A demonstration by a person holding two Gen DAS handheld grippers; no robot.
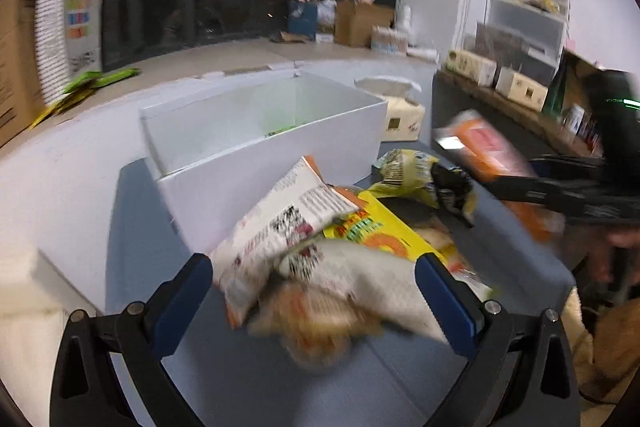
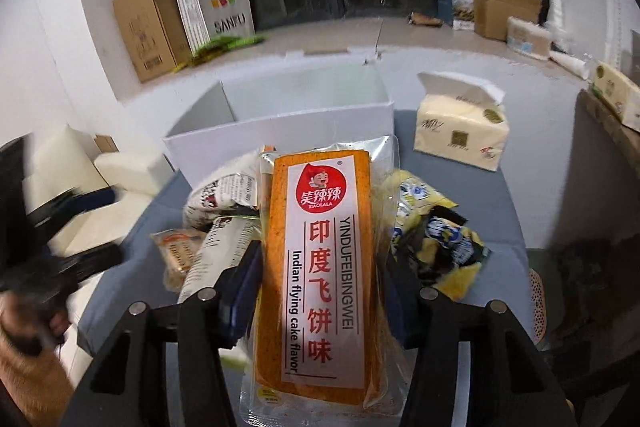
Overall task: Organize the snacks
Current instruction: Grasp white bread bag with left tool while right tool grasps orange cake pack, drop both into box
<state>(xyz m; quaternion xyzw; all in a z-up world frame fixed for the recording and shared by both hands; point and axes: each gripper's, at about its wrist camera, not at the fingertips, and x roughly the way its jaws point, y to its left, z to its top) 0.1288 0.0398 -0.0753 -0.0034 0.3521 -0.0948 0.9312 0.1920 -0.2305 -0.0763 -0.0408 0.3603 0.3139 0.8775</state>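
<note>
My right gripper (image 2: pixel 320 291) clamps the orange flying-cake packet (image 2: pixel 320 267) between its pads, lifted above the snack pile (image 2: pixel 224 219). My left gripper (image 1: pixel 316 283) stands wide, unclosed around a white bag (image 1: pixel 360 279). The white box (image 2: pixel 288 123) sits open just beyond both.

Grey table (image 2: pixel 500 227) — white box (image 2: pixel 280 135), tissue pack (image 2: pixel 460 131), loose snack packets (image 1: pixel 328 251).

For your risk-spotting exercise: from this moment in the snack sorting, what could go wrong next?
1. The right gripper pinches the orange flying-cake packet near its lower half; the long free end may swing or slip.
2. The left gripper, open over the snack pile, could scatter loose packets off the grey table.
</note>
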